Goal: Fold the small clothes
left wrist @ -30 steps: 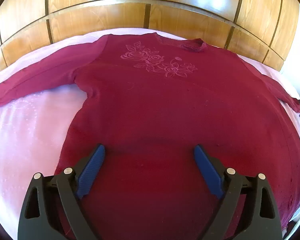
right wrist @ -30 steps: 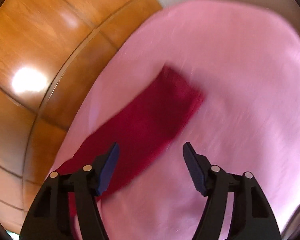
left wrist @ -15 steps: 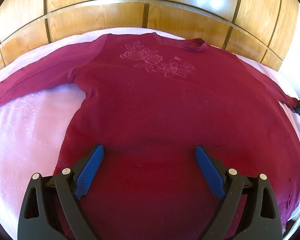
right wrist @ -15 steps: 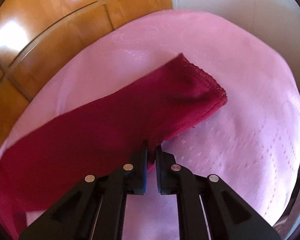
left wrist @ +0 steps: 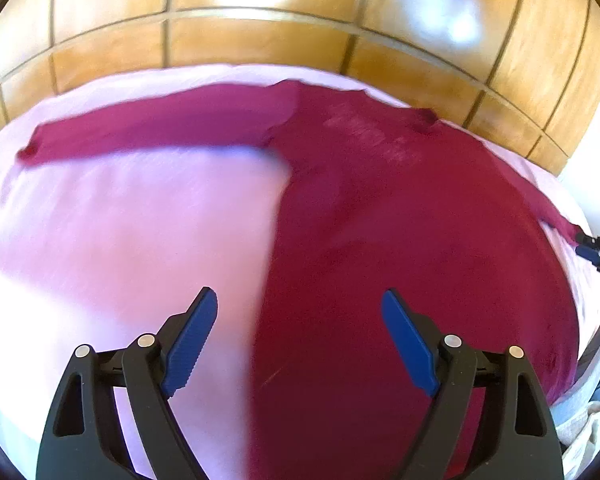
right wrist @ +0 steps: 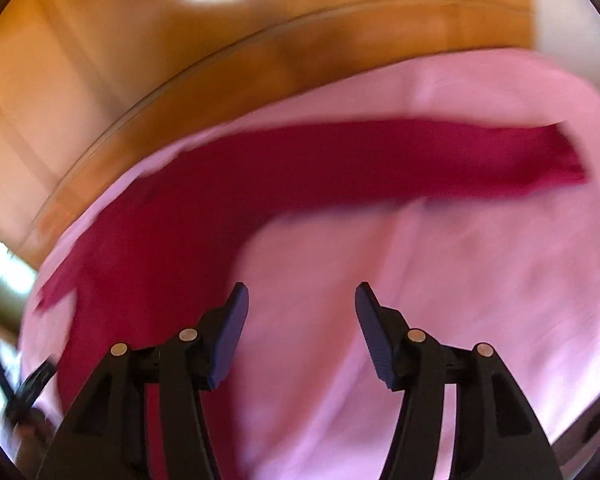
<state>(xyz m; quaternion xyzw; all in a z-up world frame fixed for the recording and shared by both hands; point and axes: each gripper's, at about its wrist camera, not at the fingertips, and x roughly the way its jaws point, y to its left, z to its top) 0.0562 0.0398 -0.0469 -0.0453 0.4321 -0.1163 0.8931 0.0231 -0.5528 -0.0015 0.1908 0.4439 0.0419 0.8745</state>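
A maroon sweater (left wrist: 400, 220) with a flower pattern on the chest lies flat, front up, on a pink bedsheet (left wrist: 120, 220). Its left sleeve (left wrist: 160, 128) stretches out to the left. My left gripper (left wrist: 298, 298) hovers over the sweater's left side edge. Its jaws are wide apart, closing a little, and press on nothing. In the right wrist view the other sleeve (right wrist: 420, 152) runs straight out to the right from the sweater body (right wrist: 160, 240). My right gripper (right wrist: 302, 289) is opening over bare sheet, holding nothing. It also shows near that cuff as the right gripper (left wrist: 596, 248).
A glossy wooden panel wall (left wrist: 260, 40) rises right behind the bed. A white wall (right wrist: 572, 8) stands at the right. The bed's edge falls away at the lower right, where pale cloth (left wrist: 584, 432) lies. Both views are motion-blurred.
My right gripper, shut on the sleeve near the cuff half a second ago, has let go, opened and drawn back. My left gripper has slid left, from over the hem's middle to the sweater's left edge.
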